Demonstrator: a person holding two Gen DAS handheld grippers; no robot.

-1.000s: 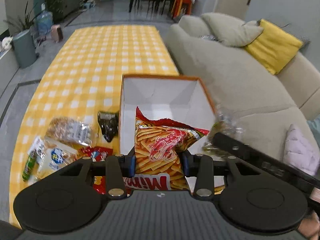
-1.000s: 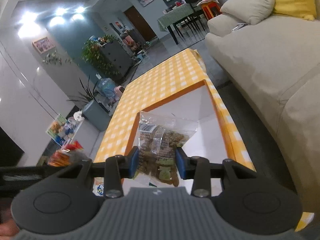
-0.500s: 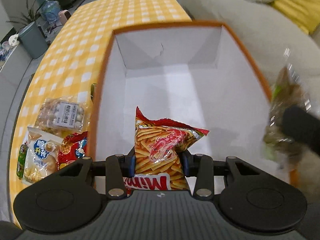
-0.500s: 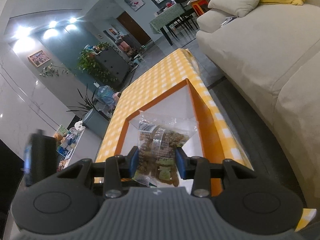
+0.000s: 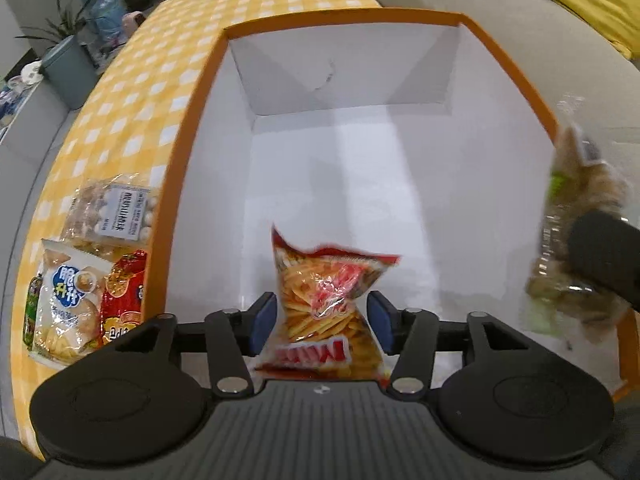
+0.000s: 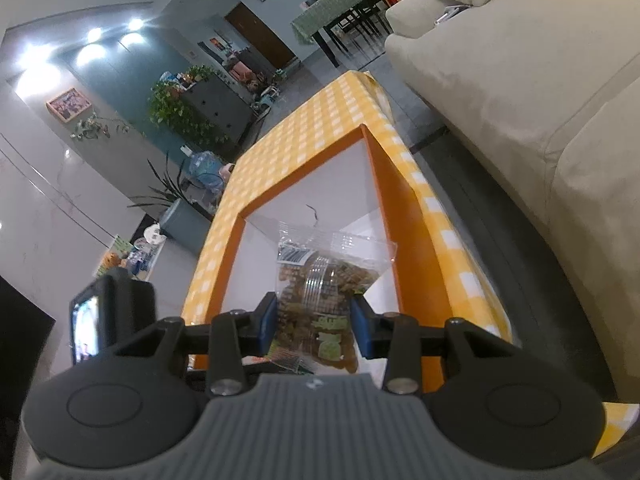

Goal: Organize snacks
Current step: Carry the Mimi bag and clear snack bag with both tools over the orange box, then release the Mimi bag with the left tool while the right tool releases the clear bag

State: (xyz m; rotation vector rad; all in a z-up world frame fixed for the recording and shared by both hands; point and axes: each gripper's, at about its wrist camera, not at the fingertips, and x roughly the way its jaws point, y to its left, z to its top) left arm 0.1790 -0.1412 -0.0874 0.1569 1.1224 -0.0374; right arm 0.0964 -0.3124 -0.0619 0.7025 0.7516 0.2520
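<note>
An orange-rimmed box (image 5: 200, 120) with a white inside stands open on the yellow checked table. My left gripper (image 5: 321, 322) points down into it, and its jaws are opening. A red and orange chips bag (image 5: 324, 292) sits between them over the box floor, with a gap at each pad. My right gripper (image 6: 313, 328) is shut on a clear bag of brown snacks (image 6: 320, 288) and hovers at the box's near right rim (image 6: 376, 184). That clear bag (image 5: 572, 216) also shows at the right edge of the left wrist view.
Several snack packs lie left of the box: a clear pack of pale balls (image 5: 112, 212), a blue and white pack (image 5: 68, 308) and a red pack (image 5: 122, 296). A beige sofa (image 6: 540, 80) runs close along the table's right side.
My left gripper sank from above the box into it, and its jaws spread off the chips bag. My right gripper crept down toward the box's right rim, still holding its bag.
</note>
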